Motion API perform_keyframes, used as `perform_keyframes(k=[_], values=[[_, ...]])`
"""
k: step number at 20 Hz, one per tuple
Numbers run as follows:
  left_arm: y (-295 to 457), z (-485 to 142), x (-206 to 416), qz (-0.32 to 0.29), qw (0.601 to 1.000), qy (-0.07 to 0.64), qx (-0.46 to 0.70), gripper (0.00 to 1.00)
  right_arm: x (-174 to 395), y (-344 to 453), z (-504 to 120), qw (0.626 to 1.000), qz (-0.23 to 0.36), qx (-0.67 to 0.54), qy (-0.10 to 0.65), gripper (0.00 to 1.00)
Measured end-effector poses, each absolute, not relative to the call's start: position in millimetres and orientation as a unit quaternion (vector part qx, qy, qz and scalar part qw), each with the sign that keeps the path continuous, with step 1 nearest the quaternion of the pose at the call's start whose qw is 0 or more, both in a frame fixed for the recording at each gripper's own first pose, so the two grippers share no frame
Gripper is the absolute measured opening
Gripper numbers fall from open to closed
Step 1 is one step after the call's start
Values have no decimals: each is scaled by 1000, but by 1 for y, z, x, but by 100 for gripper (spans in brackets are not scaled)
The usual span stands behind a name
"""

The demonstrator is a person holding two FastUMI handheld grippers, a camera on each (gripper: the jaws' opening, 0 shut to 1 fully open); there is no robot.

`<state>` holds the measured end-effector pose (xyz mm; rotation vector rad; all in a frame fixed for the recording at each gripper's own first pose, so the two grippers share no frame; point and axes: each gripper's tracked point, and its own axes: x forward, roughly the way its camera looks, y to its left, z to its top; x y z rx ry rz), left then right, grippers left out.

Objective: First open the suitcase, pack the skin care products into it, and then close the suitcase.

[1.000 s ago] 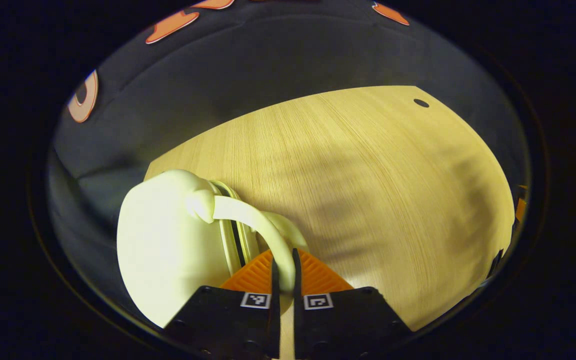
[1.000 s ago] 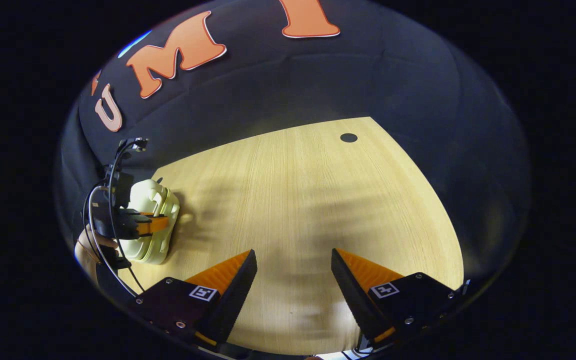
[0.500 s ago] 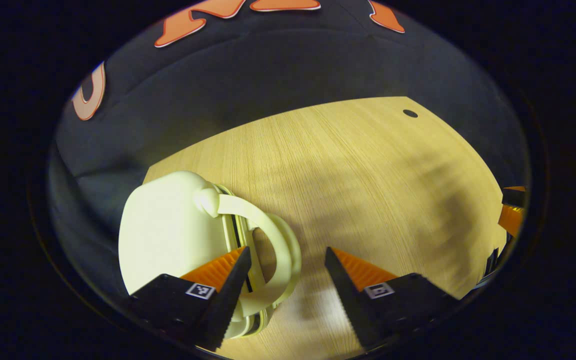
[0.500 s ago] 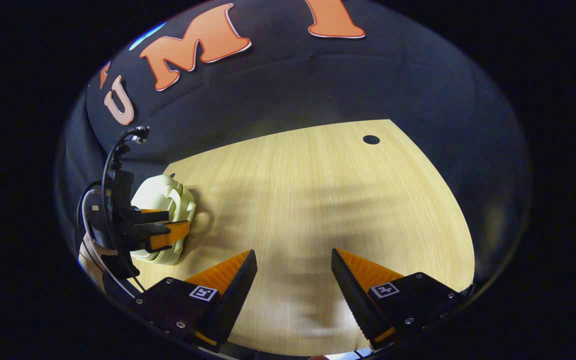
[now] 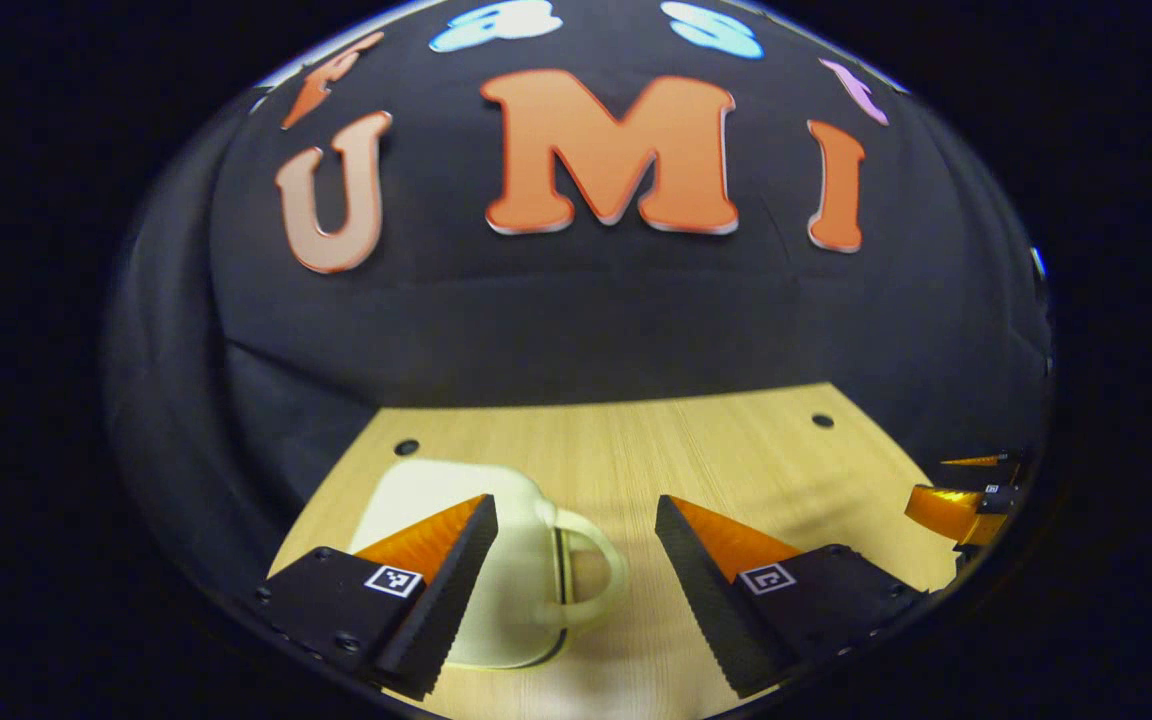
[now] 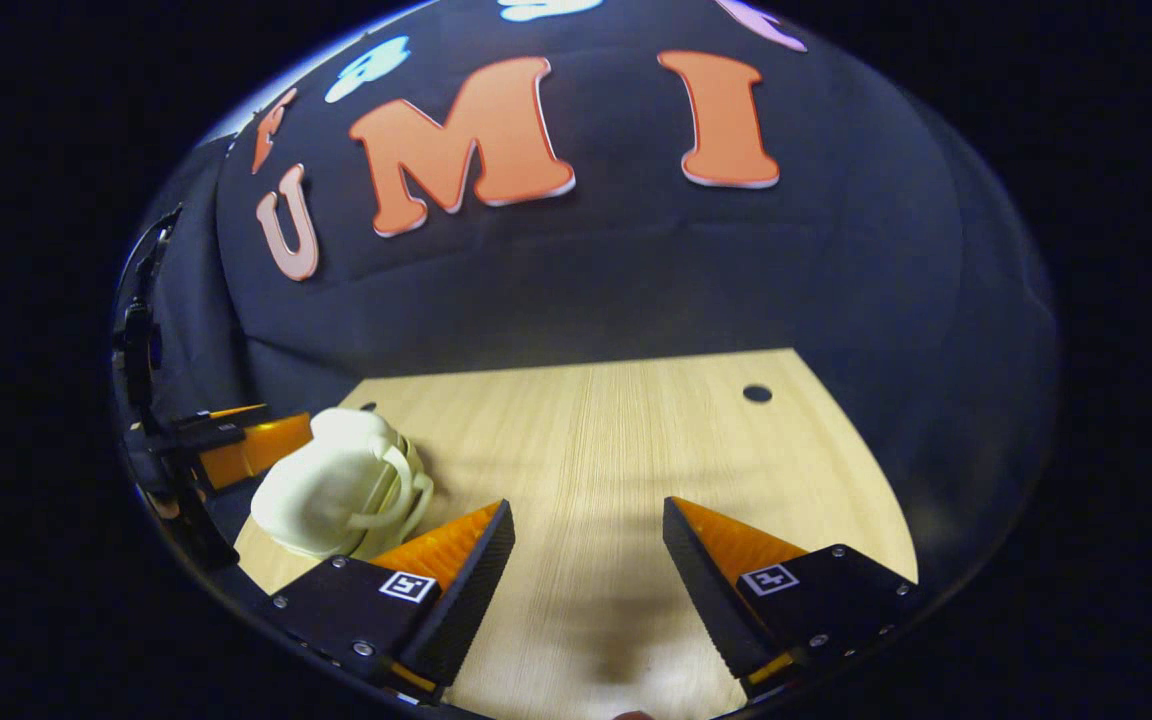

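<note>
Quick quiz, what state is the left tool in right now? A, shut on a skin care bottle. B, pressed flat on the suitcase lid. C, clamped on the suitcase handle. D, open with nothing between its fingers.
D: the left tool stands open, its fingers spread wide, and the suitcase with its handle lies free on the table beyond them.

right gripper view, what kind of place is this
Likely a staged recording booth, not a home: a bare wooden table, a black cloth wall close behind it, and one small cream suitcase lying shut.
</note>
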<state>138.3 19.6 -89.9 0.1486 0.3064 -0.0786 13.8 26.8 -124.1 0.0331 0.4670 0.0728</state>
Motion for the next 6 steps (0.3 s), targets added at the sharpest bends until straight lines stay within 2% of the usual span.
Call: perform_keyframes(k=[3,6], values=[[21,-70,128,-15,992,101,69,99,13,38,-79,987,32,-1,159,95],[20,-54,126,-33,996,61,48,99,2,59,-42,994,44,8,97,95]])
